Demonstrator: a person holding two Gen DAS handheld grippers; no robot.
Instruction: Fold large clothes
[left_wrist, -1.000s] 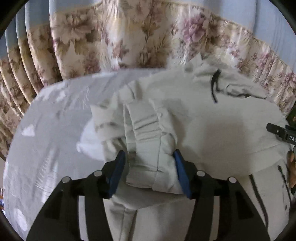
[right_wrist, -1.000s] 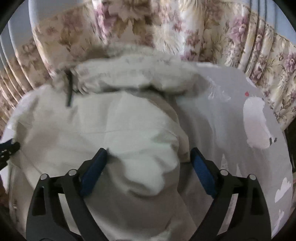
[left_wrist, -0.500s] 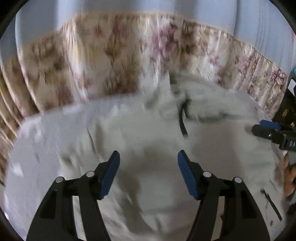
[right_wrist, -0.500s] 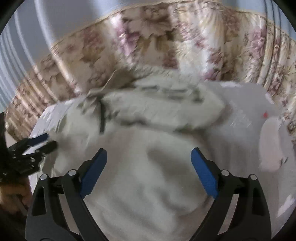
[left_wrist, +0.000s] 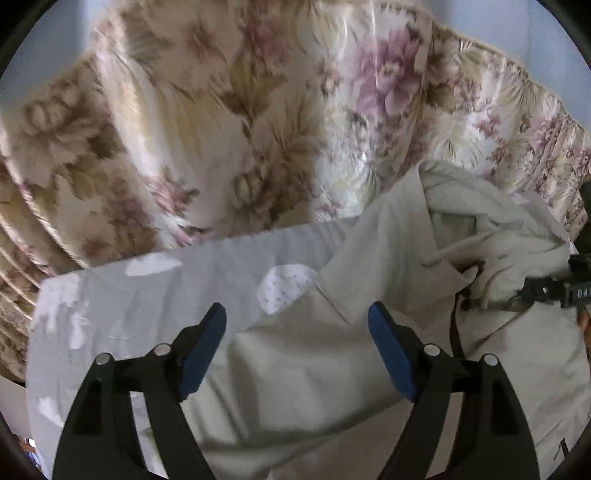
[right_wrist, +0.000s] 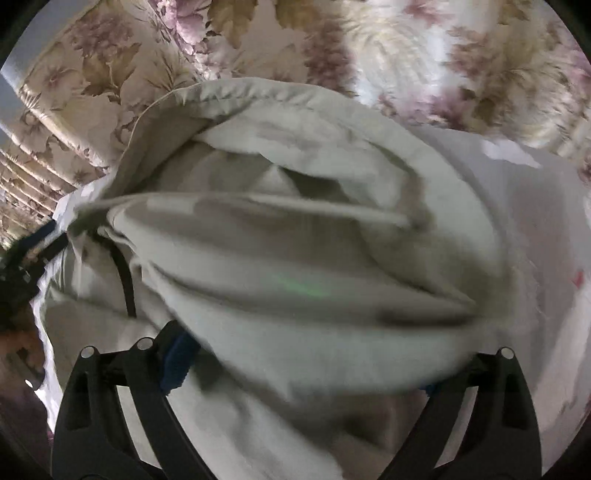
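At the bottom of the left wrist view, the left claw (left_wrist: 295, 347) stood with its blue pads wide apart, empty, poised above the shoulder of the pale jacket (left_wrist: 332, 387), probably ready to pinch an edge for the next fold. Low in the right wrist view, the right claw (right_wrist: 306, 369) also stood apart, and the jacket's hood (right_wrist: 295, 221) bulged between its pads, unpinched as far as I could tell. Beyond them the jacket lay spread on the grey bedsheet (left_wrist: 147, 295) printed with white shapes, its hood toward the frame's upper right. Farther back, a flowered curtain (left_wrist: 221, 129) filled the upper frame.
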